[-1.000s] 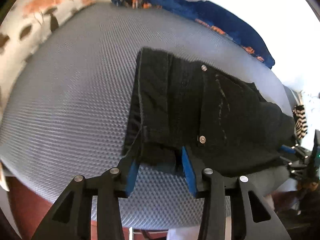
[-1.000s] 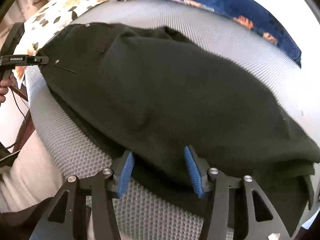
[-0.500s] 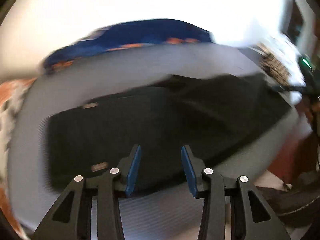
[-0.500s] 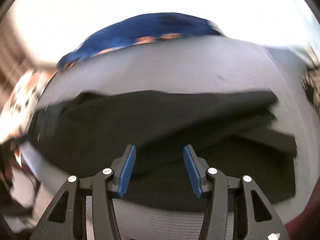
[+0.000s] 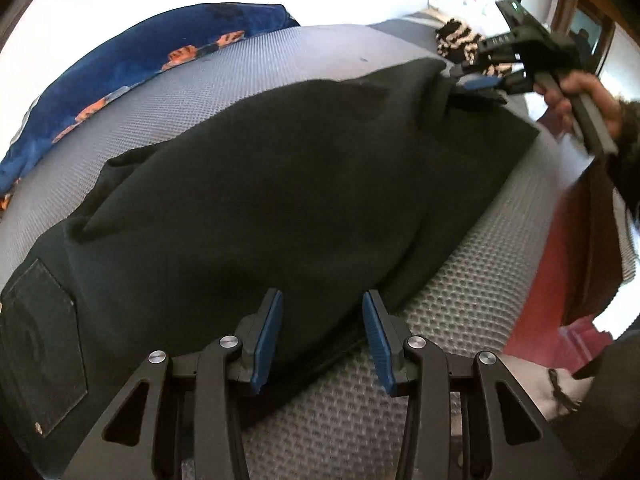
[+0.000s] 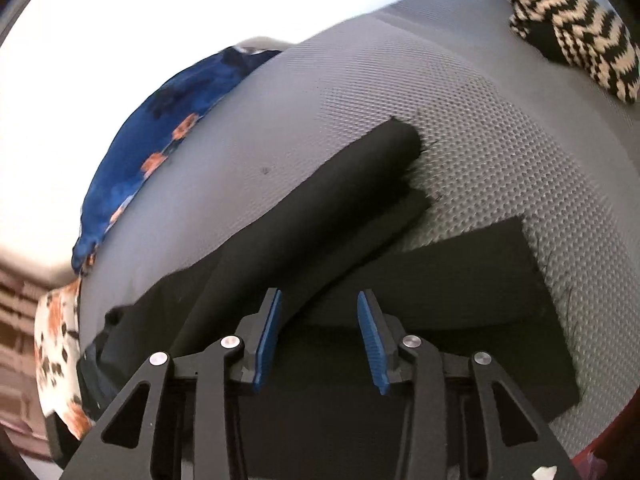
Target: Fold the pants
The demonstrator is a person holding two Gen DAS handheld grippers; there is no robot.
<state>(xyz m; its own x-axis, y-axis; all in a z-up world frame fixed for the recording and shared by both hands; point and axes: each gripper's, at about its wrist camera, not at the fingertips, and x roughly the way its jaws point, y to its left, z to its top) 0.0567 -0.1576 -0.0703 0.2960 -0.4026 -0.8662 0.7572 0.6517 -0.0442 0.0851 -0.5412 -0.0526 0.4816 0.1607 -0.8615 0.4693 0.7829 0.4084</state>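
Note:
Black pants [image 5: 288,184] lie lengthwise on a grey mesh bed [image 5: 280,56], folded leg on leg, back pocket at the left. My left gripper [image 5: 322,336] is open and empty, its pads over the pants' near edge. My right gripper [image 6: 318,338] is open and empty above the leg ends [image 6: 360,200]; the two hems lie apart there. The right gripper also shows in the left wrist view [image 5: 484,80], at the far end of the pants, held by a hand.
A blue floral cloth [image 5: 120,68] lies along the bed's far edge. A black and cream zigzag knit [image 6: 572,32] sits at the far right corner. A floral pillow [image 6: 56,360] lies at the left. Red floor [image 5: 532,308] lies past the bed's near right edge.
Both grippers have swung to the right along the pants. The left gripper has left the waistband end and now faces the middle of the legs; the right gripper now faces the hems.

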